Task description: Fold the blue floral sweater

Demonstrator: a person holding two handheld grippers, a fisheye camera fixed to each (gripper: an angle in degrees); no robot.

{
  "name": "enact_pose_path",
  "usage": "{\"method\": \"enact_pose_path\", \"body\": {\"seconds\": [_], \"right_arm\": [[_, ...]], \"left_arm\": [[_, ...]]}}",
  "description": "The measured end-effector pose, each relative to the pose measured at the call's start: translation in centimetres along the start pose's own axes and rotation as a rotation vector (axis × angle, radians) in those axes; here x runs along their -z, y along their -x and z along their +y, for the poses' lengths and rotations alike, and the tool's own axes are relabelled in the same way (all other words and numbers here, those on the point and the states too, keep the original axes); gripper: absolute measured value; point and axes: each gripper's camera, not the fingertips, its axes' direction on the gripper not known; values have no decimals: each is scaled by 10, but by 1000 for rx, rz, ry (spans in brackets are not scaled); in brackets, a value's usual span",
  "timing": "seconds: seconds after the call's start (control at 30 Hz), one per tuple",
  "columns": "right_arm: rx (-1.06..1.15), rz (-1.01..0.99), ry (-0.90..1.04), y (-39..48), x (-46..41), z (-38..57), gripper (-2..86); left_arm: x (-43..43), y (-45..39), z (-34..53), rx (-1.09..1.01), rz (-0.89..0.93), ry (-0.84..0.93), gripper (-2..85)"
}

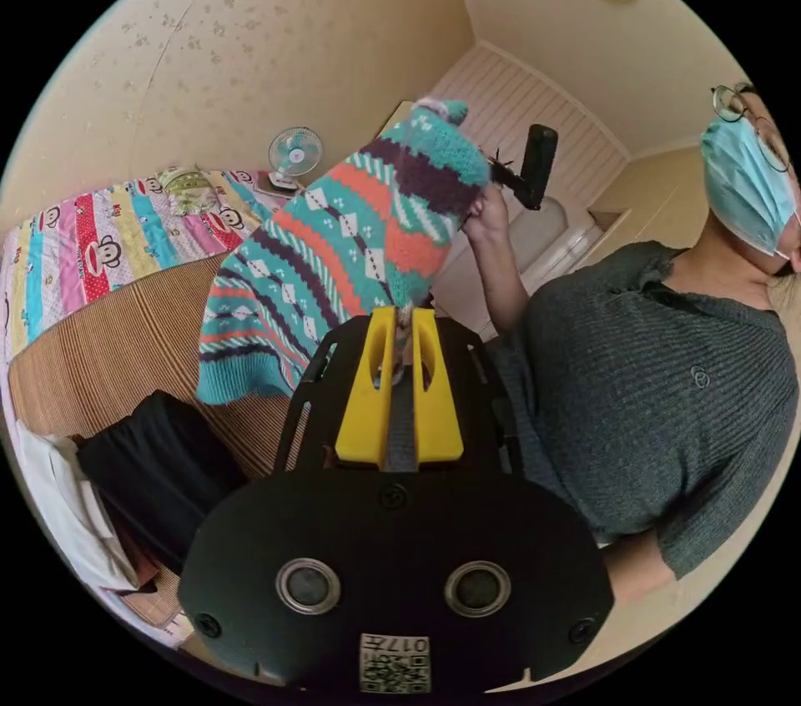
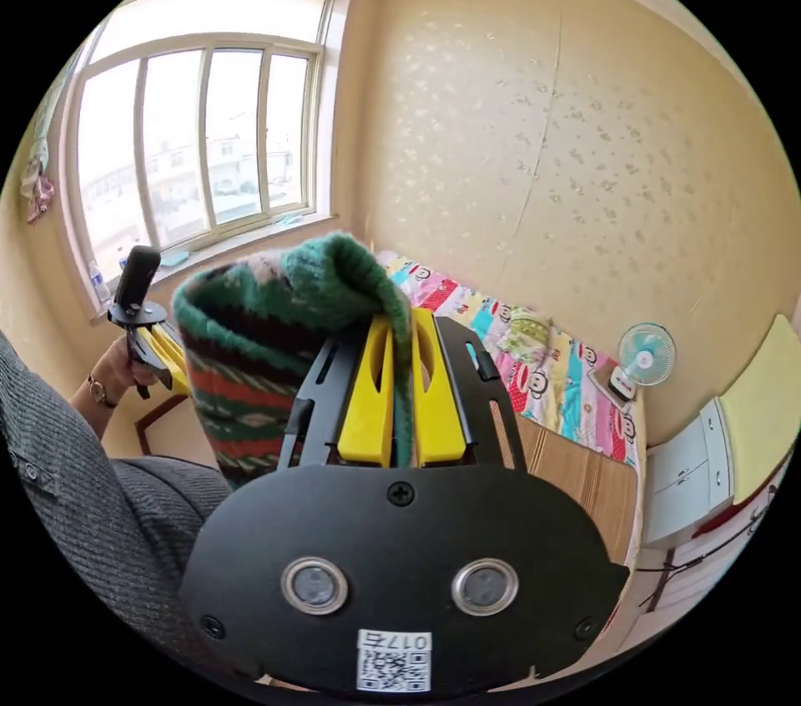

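Note:
The sweater [image 1: 334,239] is a teal knit with orange, purple and white patterned bands. It hangs in the air above the bed, stretched between both grippers. My left gripper [image 1: 403,320] is shut on one edge of it, the knit pinched between the yellow jaws. A hand holds the right gripper [image 1: 492,173] up at the sweater's far top corner. In the right gripper view the sweater [image 2: 250,355] drapes over the right gripper [image 2: 402,322], whose yellow jaws are shut on its folded edge. The left gripper [image 2: 154,360] sits lower left there, in the person's hand.
Below lies a bed with a woven mat [image 1: 125,339] and a colourful cartoon sheet [image 1: 100,239]. A black garment [image 1: 158,464] and white cloth [image 1: 58,497] lie on the mat. A small fan [image 1: 294,153] stands by the wall. The person [image 1: 659,405] stands close. A window [image 2: 192,147] is behind.

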Motion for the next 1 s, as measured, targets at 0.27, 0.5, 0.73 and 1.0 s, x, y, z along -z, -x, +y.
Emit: {"method": "enact_pose_path", "body": {"seconds": [0.27,0.5,0.73,1.0], "right_arm": [[-116,329,131,-31,-16,5,39],[-60,517,187,-18,-14,-4,40],[-136,381,150,-42,12,-4,41],[-205,135,44,-66,64,-12,40]], "left_arm": [[-120,71,-40,74,63,-28,42],[-180,39,-100,-101,8,-26,187],[-289,-30,-123,-238,-167,65,159],[-319,-47,-99,-255,-89,78,128]]}}
